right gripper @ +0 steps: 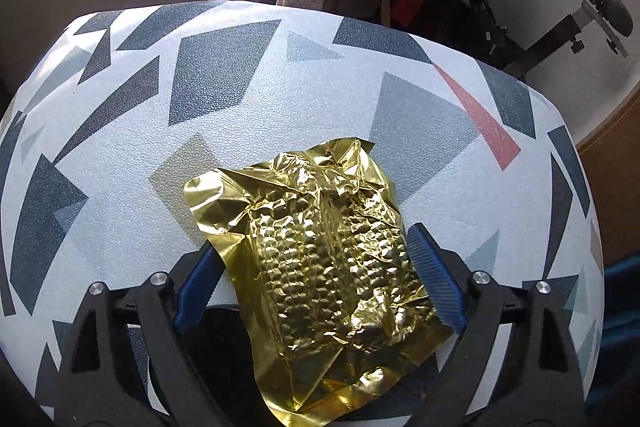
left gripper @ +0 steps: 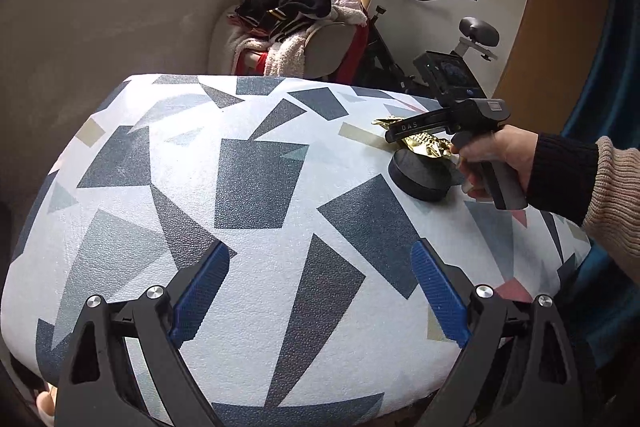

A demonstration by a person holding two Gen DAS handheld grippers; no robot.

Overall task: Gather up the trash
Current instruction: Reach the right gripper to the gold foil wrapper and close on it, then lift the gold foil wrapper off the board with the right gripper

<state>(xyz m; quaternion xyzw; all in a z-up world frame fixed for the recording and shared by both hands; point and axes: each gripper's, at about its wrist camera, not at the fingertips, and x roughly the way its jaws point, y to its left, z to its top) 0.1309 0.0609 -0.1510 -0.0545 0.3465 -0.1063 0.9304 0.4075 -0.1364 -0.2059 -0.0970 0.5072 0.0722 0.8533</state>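
A small table point(left gripper: 256, 187) covered in a white cloth printed with grey, navy and pink shards stands in a room with a barred window, a chair heaped with clothes point(left gripper: 296, 27) and an exercise bike point(left gripper: 400, 27) behind it. The trash to collect is a crumpled gold foil wrapper point(right gripper: 320, 259), embossed with a corn-cob pattern, lying on the table's right side, partly over a black round disc point(left gripper: 420, 175).

The right gripper point(right gripper: 320, 275), held in a person's hand point(left gripper: 504, 155) in a knit sleeve, tilts steeply down over the wrapper so that its blue pads straddle it. The jaws stand wide. The right pad lies against the foil's edge, or just beside it; the left pad sits beside the foil's flat flap, which partly hides it. Nothing is clamped, and this looks like lining up for a pinch across the wrapper's width.

The left gripper point(left gripper: 320, 291) hangs over the near, bare part of the cloth, jaws wide apart and empty, probably kept clear so the right one can work. Thin foil may slip or crumple when squeezed.
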